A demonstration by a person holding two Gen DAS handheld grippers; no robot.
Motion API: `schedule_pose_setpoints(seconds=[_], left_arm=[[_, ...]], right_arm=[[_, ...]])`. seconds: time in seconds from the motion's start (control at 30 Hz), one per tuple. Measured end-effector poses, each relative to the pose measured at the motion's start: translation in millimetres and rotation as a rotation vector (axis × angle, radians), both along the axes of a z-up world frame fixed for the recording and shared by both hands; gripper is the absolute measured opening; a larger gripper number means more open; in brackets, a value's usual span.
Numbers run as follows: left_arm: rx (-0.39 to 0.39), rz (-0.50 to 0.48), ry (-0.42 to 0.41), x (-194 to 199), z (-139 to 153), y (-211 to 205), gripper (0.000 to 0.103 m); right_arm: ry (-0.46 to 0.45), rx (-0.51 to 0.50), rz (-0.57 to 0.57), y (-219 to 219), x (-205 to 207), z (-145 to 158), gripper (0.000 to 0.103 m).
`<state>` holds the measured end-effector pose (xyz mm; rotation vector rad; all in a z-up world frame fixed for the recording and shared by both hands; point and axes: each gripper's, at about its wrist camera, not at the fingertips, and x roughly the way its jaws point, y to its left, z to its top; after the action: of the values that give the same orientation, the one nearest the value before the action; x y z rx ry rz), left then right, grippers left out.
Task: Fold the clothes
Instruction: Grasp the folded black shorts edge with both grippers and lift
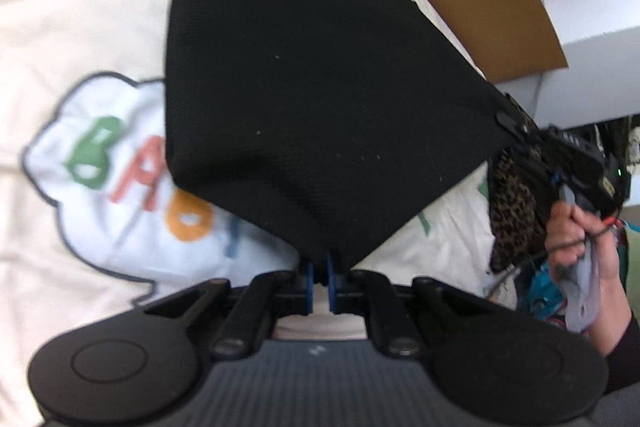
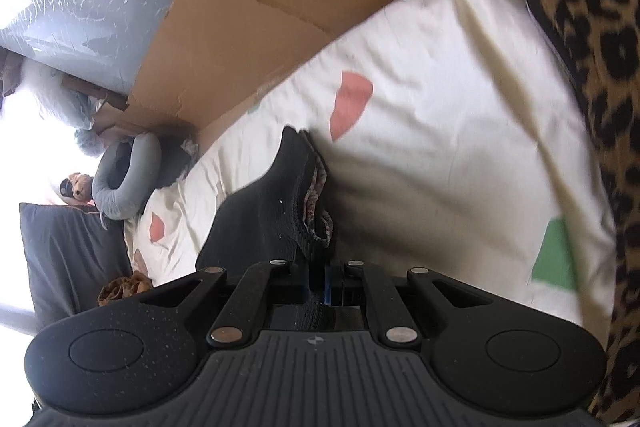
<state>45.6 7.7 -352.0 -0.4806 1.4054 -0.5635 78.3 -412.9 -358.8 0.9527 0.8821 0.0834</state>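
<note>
- Left wrist view: left tongs [image 1: 320,273] pinching black garment [image 1: 312,99] corner; right tongs [image 1: 510,125] pinching the far corner.
- Advice: keep the edge between them taut above the bedspread [image 1: 80,27].

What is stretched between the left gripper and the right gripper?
A black textured garment spans between them in the left wrist view, one corner pinched in the left gripper, the other in the right gripper.
</note>
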Motion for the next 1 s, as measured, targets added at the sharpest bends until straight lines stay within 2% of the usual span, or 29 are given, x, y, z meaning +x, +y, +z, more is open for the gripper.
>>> schedule_pose_setpoints(seconds=[0.33,0.4,0.5,0.57,0.6,0.67,0.77,0.9,1.0], left_arm=[[-0.052,-0.140,0.026,6,-8,-38,0.006],[-0.043,-0.166,0.035,2,-7,-51,0.006],[-0.034,-0.161,0.069,4,-10,-49,0.005],[-0.029,-0.150,0.080,-5,-10,-37,0.004],[-0.023,-0.149,0.086,-6,-8,-34,0.000],[-0.006,-0.143,0.093,-2,-1,-18,0.000],[0.033,-0.112,0.086,8,10,-2,0.001],[0.080,-0.085,0.037,34,29,25,0.015],[0.129,-0.090,-0.024,58,44,25,0.017]], right_arm=[[-0.033,-0.046,-0.043,-21,13,5,0.005],[-0.019,-0.061,-0.051,-24,15,-1,0.005],[0.034,-0.058,-0.074,-30,14,-17,0.007],[0.063,-0.039,-0.098,-36,10,-28,0.013],[0.065,-0.040,-0.106,-38,6,-30,0.016],[0.065,-0.042,-0.123,-41,-2,-30,0.033],[0.053,-0.022,-0.131,-44,-15,-28,0.046],[0.058,0.001,-0.128,-40,-29,-28,0.049],[0.062,0.015,-0.119,-32,-38,-28,0.051]])
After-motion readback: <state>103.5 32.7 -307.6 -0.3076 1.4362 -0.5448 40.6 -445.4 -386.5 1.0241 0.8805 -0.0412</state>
